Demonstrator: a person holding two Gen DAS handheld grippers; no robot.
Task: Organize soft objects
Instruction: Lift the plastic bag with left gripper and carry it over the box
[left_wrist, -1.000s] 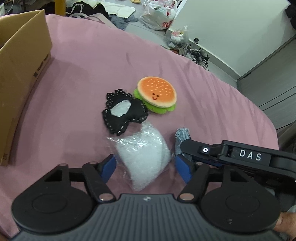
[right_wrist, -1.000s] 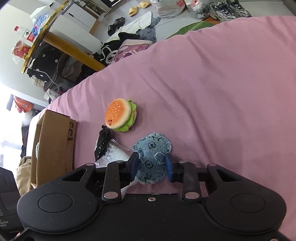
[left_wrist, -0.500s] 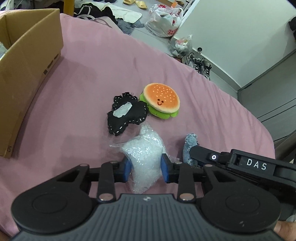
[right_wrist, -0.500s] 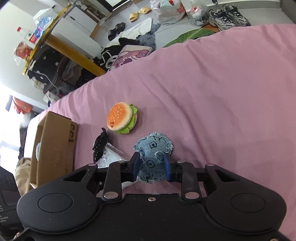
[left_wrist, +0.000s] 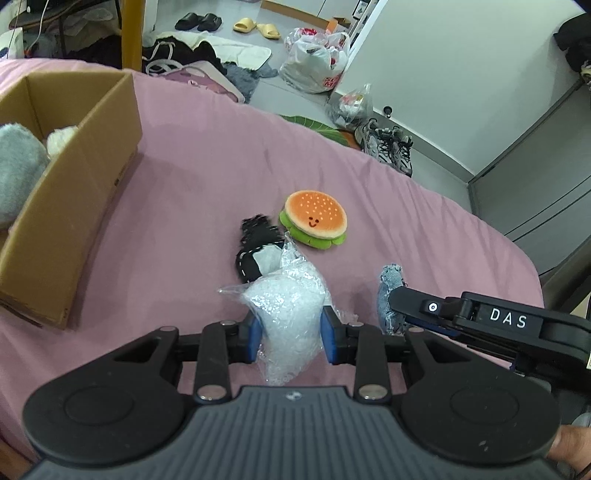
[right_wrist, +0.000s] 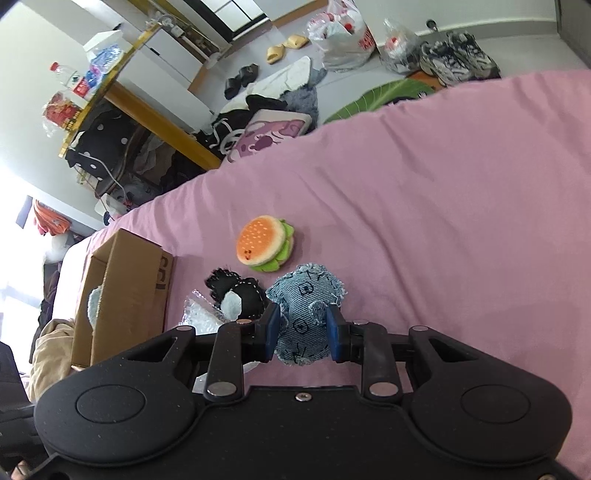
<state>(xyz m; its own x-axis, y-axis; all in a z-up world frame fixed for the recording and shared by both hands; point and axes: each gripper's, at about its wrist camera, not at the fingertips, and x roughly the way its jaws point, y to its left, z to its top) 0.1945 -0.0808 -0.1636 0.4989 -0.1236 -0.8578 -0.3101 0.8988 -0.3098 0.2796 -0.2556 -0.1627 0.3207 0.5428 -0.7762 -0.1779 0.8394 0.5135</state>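
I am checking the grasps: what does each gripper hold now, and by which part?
The left gripper pinches the clear plastic bag of white filling across its middle. The right gripper pinches the denim plush across its lower middle.

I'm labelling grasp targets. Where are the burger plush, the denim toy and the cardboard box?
burger plush (left_wrist: 317, 216), left wrist view, orange bun top.
denim toy (right_wrist: 304, 314), right wrist view, middle.
cardboard box (left_wrist: 79, 206), left wrist view, outer side wall.

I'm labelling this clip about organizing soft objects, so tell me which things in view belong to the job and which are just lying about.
Job: left gripper shut on the clear bag of white beads; right gripper shut on the denim plush; burger plush; black stitched plush; cardboard box.

Lying about: sneakers, yellow slippers, plastic shopping bag.
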